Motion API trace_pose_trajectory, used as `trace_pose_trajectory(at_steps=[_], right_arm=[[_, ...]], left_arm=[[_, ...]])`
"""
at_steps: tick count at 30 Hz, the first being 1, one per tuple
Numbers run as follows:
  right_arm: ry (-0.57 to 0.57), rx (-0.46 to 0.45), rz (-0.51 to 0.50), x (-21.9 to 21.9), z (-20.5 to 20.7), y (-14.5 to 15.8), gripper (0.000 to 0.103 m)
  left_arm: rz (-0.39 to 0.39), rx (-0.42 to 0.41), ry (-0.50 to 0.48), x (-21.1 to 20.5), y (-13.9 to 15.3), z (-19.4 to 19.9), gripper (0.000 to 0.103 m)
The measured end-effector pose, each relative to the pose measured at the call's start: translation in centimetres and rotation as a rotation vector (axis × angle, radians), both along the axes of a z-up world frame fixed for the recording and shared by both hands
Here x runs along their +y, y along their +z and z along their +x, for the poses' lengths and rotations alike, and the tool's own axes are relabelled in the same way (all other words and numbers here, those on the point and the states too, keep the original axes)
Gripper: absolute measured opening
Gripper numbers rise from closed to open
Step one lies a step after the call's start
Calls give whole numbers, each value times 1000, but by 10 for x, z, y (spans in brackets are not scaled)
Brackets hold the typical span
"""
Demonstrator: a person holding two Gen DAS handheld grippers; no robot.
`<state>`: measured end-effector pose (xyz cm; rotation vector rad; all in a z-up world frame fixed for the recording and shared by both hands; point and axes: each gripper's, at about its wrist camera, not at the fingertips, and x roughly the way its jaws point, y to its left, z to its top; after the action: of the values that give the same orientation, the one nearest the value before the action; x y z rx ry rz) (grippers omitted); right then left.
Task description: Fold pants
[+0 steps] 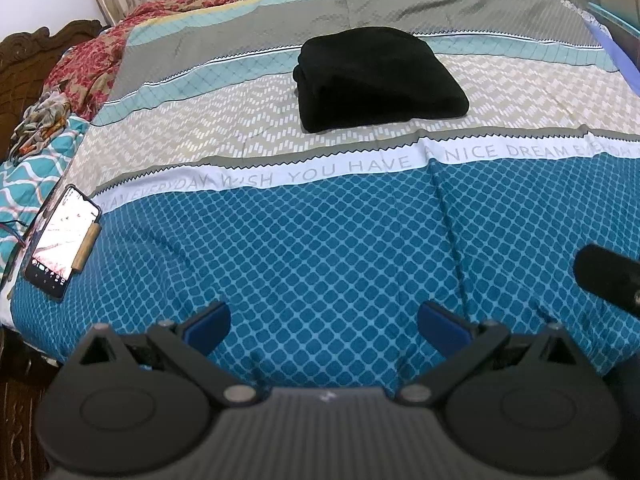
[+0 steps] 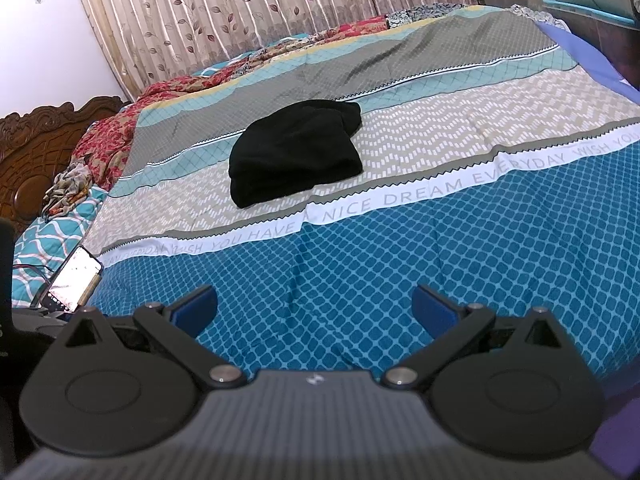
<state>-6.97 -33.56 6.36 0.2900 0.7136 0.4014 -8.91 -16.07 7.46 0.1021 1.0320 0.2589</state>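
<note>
The black pants [image 1: 376,80] look all folded, lying on the bed [image 1: 320,248] far ahead of the left claw [image 1: 324,320] and right claw [image 2: 314,308], both wide and empty, so nothing needs grabbing next

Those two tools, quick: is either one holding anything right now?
Left tool: open, holding nothing.
Right tool: open, holding nothing; the black pants lie folded farther up the bed.
</note>
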Motion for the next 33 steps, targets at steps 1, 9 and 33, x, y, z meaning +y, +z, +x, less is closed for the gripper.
trace_pose_trajectory(at_steps=[1,9,33], right_arm=[[0,1,0,0,0,0,103],[0,5,3,-1,0,0,103],[2,11,5,-3,0,-2,103]], left_arm=[[1,2,0,0,0,0,103],[0,13,-1,-1,-3,1,103],[-1,44,10,-2,-8,3,103]])
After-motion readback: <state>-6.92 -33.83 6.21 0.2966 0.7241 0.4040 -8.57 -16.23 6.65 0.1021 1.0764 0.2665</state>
